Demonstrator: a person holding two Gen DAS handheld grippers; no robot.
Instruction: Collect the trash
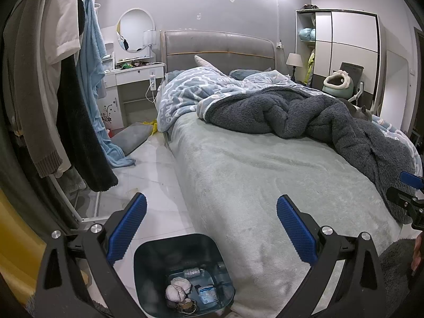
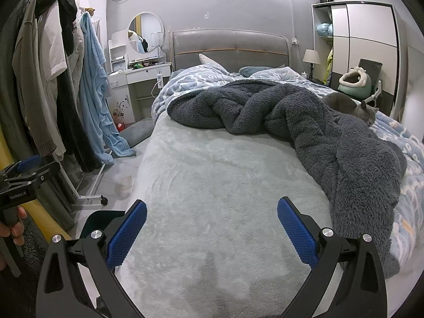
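Left tongs point(image 1: 211, 228), right tongs point(image 2: 212, 229): black frames, blue dimpled pads point(image 1: 127, 228), silver screws.

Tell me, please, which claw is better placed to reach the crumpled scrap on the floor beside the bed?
Probably the left claw: it hangs open over the floor strip and trash bin, nearer the scrap. The right claw is over the bed.

dark teal bin point(image 1: 148, 267), blue-patterned duvet point(image 1: 182, 92)
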